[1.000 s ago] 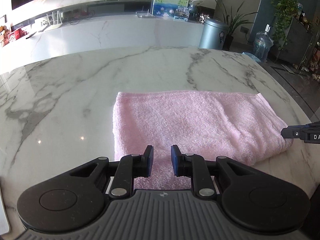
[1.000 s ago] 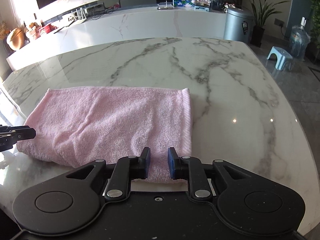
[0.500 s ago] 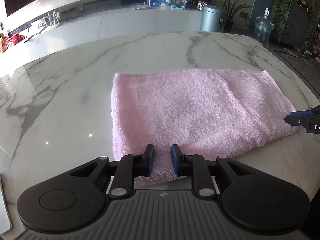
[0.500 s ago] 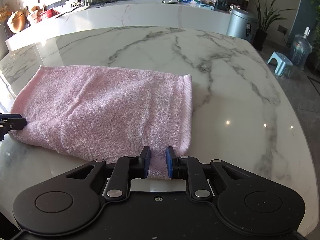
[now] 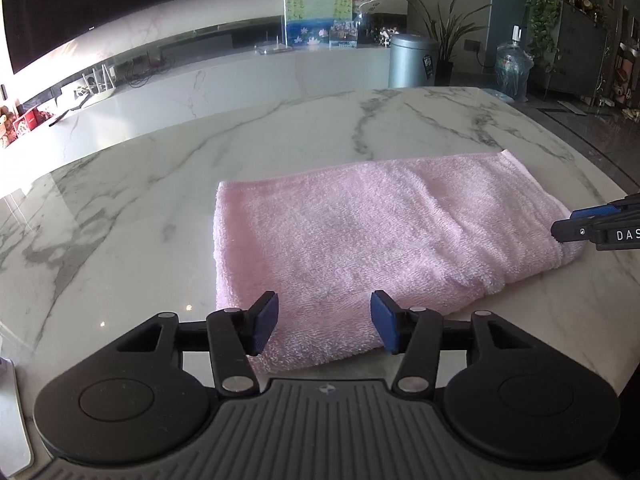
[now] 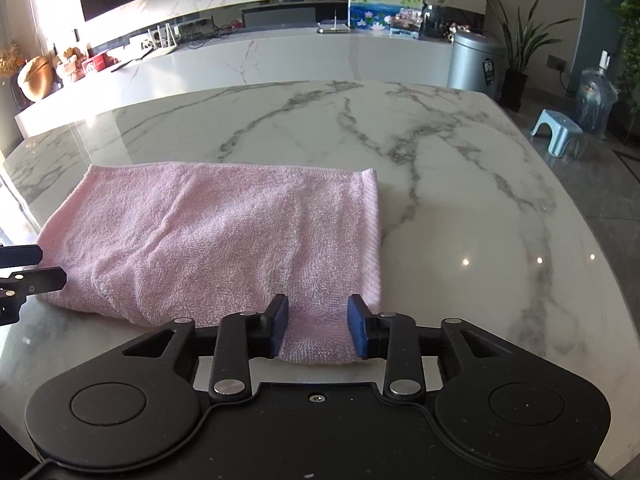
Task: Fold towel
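Pink terry towel (image 5: 360, 240), folded over into a wide flat rectangle with at least two layers, lying on the white grey-veined marble table (image 5: 160, 184). Left wrist view: long axis runs 9 to 3 o'clock; rounded edge at 9, hemmed end at 3; near 6 o'clock corner projects toward the camera. Right wrist view: towel (image 6: 224, 236) sits left of centre, ribbed hem edge at 3 o'clock, shallow creases across the top, near corner at 6 o'clock slightly bunched.
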A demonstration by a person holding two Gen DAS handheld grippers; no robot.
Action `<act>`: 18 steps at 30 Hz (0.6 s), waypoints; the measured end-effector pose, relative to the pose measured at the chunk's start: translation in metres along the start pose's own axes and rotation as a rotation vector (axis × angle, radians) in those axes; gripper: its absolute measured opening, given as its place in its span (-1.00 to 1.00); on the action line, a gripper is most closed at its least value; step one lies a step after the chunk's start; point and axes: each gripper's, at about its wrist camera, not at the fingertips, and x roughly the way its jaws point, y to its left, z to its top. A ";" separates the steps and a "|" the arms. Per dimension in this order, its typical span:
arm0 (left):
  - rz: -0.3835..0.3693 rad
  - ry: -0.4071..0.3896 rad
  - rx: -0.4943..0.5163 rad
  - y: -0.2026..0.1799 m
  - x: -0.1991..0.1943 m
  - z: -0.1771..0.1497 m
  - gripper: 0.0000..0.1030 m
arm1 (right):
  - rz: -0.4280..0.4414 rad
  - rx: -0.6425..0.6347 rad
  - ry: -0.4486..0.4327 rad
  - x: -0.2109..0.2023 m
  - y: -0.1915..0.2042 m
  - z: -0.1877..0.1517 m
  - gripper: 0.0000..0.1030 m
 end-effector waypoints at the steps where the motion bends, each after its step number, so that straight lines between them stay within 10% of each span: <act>1: 0.007 -0.009 -0.007 -0.001 -0.003 -0.001 0.02 | -0.003 -0.002 -0.020 -0.004 0.002 0.000 -0.05; 18: 0.045 -0.172 -0.130 -0.006 -0.041 -0.018 0.60 | 0.025 0.009 -0.218 -0.056 0.044 -0.043 0.93</act>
